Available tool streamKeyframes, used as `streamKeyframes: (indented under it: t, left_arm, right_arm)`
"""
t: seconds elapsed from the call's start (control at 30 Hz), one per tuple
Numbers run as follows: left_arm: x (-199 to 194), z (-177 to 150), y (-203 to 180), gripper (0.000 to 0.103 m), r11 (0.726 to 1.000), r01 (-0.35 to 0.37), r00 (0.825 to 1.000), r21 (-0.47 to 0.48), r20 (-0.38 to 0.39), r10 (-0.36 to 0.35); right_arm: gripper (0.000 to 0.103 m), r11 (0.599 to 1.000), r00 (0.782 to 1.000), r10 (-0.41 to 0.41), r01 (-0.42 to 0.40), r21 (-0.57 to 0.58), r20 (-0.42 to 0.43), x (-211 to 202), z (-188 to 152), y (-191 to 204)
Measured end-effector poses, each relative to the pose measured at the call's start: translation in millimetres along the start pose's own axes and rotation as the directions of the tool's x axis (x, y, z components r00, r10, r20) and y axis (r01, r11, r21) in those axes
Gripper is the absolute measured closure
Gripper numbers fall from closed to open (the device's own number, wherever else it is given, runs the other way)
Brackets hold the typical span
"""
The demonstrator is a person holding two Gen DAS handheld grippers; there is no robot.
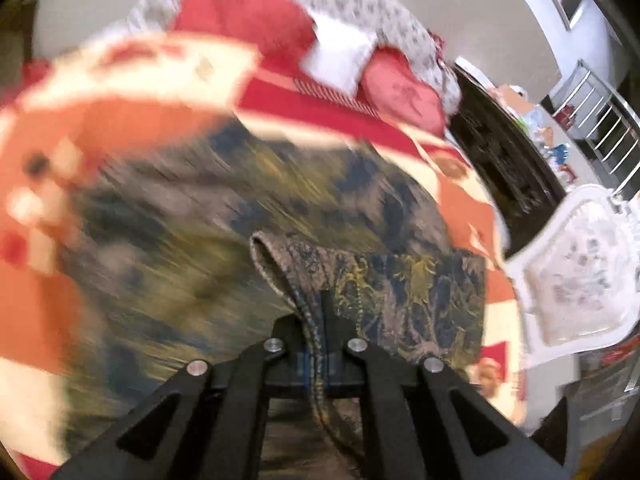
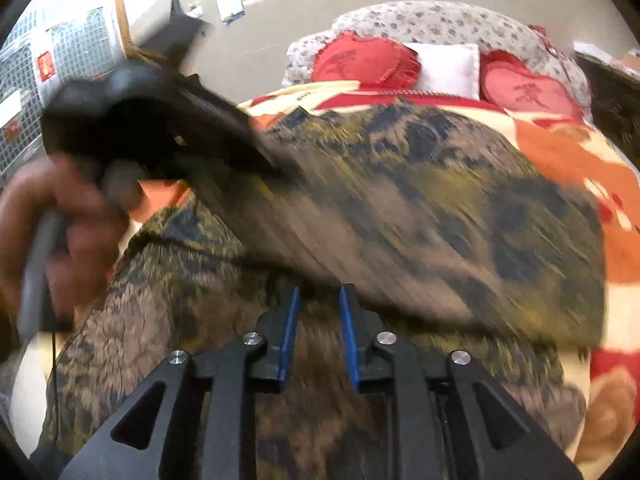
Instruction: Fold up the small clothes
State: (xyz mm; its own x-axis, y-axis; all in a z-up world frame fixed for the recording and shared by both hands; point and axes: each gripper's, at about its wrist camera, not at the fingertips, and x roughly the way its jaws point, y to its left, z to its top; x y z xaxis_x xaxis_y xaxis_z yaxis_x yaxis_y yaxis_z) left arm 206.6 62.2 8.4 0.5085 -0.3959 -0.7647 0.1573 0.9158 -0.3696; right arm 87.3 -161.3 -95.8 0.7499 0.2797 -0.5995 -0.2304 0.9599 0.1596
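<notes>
The left hand-held gripper [image 1: 316,344] pinches the patterned garment [image 1: 408,296] edge; the right hand-held gripper [image 2: 319,332], at six o'clock, stands apart. Folding looks barely started.

Bed blanket [image 2: 560,152], orange, red and cream. At its far end, against the floral headboard [image 2: 432,20]: two red heart cushions [image 2: 360,62], a white pillow [image 2: 448,66] between them. Beside the bed, a white chair [image 1: 576,272].
</notes>
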Motion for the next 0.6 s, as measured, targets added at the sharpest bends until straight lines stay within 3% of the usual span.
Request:
streamKeyframes:
  t: [0.1,0.2,0.27,0.43,0.53,0.57,0.6]
  left_arm:
    - [-15.1,8.4,41.0,0.100,0.986,-0.169,0.986,0.000,0.015,0.169]
    - [-3.2,3.6,78.1,0.100,0.974,-0.219,0.975,-0.057,-0.056,0.216]
    - [7.6,0.2,87.7,0.100,0.957,-0.288,0.957,-0.036,-0.056,0.285]
    - [23.7,-10.1,93.1,0.098,0.954,-0.301,0.953,-0.007,-0.043,0.301]
    - [25.3,-12.1,91.3,0.074,0.955,-0.295,0.954,0.029,-0.039,0.296]
    - [20.4,-12.6,93.3,0.056,0.953,-0.300,0.953,0.034,-0.033,0.301]
    - [14.2,-13.0,95.5,0.045,0.947,-0.320,0.947,0.035,-0.017,0.320]
  right_arm:
    - [0.080,0.998,0.999,-0.036,0.036,0.051,0.005,-2.4,-6.9,-10.8]
    - [0.080,0.994,0.998,-0.051,0.052,0.094,-0.022,4.3,-9.3,-19.7]
    - [0.080,0.991,0.998,-0.048,0.054,0.121,-0.049,12.4,-8.6,-25.8]
    - [0.080,0.988,0.998,-0.025,0.033,0.154,-0.056,16.8,-6.3,-33.9]
    - [0.080,0.987,0.998,-0.016,0.026,0.161,-0.060,17.3,-7.4,-35.1]
    - [0.080,0.986,0.998,-0.013,0.023,0.164,-0.059,17.3,-7.2,-35.6]
    - [0.080,0.986,0.998,-0.011,0.021,0.167,-0.060,17.1,-6.9,-36.1]
